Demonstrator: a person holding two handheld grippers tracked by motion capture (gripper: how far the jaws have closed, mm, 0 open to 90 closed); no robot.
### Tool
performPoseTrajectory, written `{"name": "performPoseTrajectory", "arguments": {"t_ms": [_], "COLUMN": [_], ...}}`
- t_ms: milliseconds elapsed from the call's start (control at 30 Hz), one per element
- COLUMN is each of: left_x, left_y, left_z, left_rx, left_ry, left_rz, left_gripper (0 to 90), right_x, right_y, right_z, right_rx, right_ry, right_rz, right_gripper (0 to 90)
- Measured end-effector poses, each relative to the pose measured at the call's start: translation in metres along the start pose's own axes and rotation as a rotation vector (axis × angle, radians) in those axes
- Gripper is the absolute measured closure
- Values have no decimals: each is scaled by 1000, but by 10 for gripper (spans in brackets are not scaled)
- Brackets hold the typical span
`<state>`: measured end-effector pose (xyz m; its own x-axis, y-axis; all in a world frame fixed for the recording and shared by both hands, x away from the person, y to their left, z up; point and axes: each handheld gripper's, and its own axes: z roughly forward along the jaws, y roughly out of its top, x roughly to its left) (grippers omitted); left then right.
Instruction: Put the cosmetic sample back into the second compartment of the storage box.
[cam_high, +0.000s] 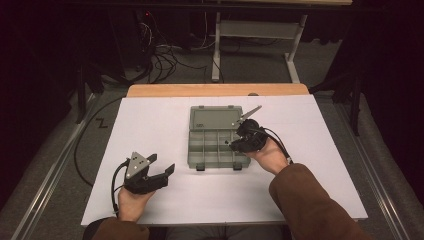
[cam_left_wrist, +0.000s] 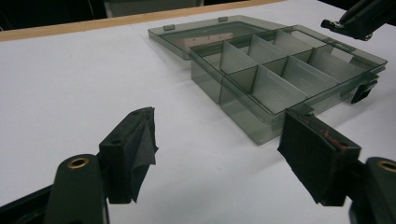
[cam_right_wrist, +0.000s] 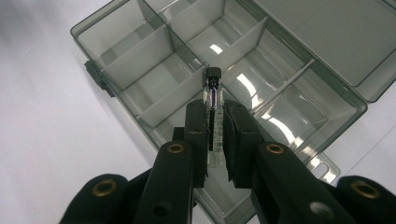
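A grey see-through compartment box (cam_high: 218, 150) lies open mid-table, its lid (cam_high: 214, 119) flat behind it. My right gripper (cam_right_wrist: 215, 114) hovers above the box's right side, shut on a small clear vial (cam_right_wrist: 213, 93) with a black cap that sticks out past the jaw tips over the dividers. In the high view that gripper (cam_high: 235, 143) sits over the right compartments. My left gripper (cam_high: 167, 167) rests on the table at the front left, apart from the box, jaws spread wide with nothing between them (cam_left_wrist: 217, 144). The box (cam_left_wrist: 280, 70) lies ahead of it.
The white tabletop (cam_high: 165, 125) has bare room to the left and in front of the box. A wooden strip (cam_high: 215, 90) runs along the far edge. Beyond it stand a desk frame (cam_high: 260, 30) and floor cables (cam_high: 160, 60). A brown sleeve (cam_high: 310, 205) enters at the bottom right.
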<state>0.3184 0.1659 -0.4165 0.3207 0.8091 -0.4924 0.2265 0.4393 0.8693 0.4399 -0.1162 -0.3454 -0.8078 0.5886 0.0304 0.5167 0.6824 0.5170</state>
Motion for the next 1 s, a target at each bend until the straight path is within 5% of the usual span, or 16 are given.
{"name": "performPoseTrajectory", "arguments": {"t_ms": [1000], "left_x": [0], "left_y": [2], "left_z": [-4], "left_rx": [-32], "left_ry": [3], "left_rz": [16], "left_gripper": [291], "right_x": [4], "right_y": [30], "right_z": [5], "right_rx": [7], "right_ry": [-1], "right_rz": [-6], "right_gripper": [822]}}
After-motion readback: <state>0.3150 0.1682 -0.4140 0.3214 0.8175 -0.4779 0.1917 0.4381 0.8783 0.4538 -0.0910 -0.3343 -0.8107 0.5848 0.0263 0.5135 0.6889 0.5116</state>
